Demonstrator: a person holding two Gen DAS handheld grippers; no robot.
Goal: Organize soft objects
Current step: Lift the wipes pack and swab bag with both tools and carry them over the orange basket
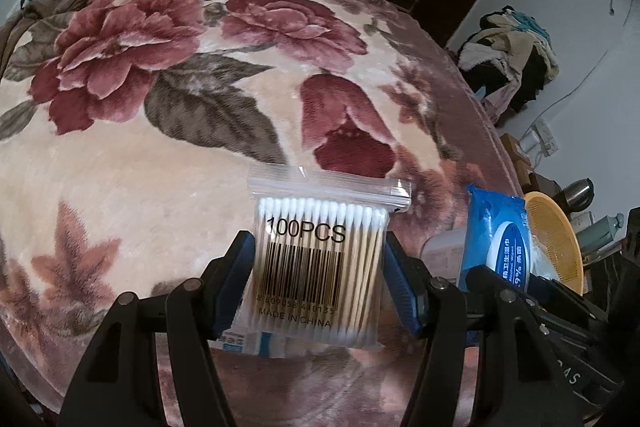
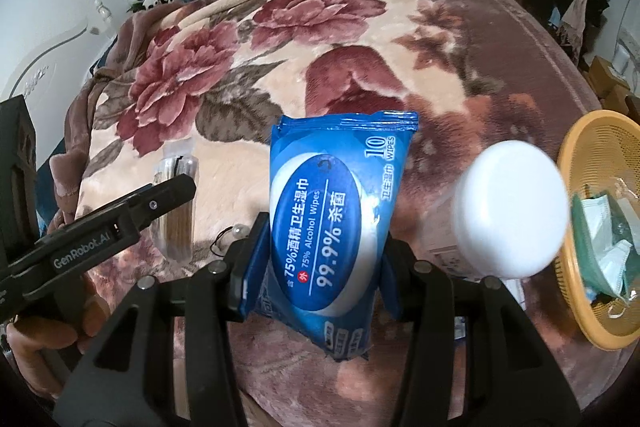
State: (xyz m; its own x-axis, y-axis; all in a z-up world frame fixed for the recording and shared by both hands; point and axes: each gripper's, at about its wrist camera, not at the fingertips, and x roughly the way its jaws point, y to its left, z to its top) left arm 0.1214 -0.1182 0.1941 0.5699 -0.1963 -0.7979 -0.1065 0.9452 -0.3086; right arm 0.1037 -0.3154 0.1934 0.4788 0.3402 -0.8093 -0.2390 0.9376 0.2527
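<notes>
My left gripper (image 1: 320, 279) is shut on a clear zip bag of cotton swabs (image 1: 320, 259), printed "100PCS" with a barcode, held upright above the flowered blanket (image 1: 160, 147). My right gripper (image 2: 320, 259) is shut on a blue pack of alcohol wipes (image 2: 328, 211), also lifted off the bed. In the right wrist view the left gripper (image 2: 176, 191) and the bag of cotton swabs (image 2: 176, 195) appear at the left, edge-on. In the left wrist view the blue pack of alcohol wipes (image 1: 496, 239) stands at the right.
An orange mesh basket (image 2: 576, 163) with green and white packets sits at the bed's right edge, and a white-lidded jar (image 2: 512, 211) is just left of it. A small bead charm (image 2: 236, 231) lies on the blanket. Clothes pile (image 1: 508, 59) beyond the bed.
</notes>
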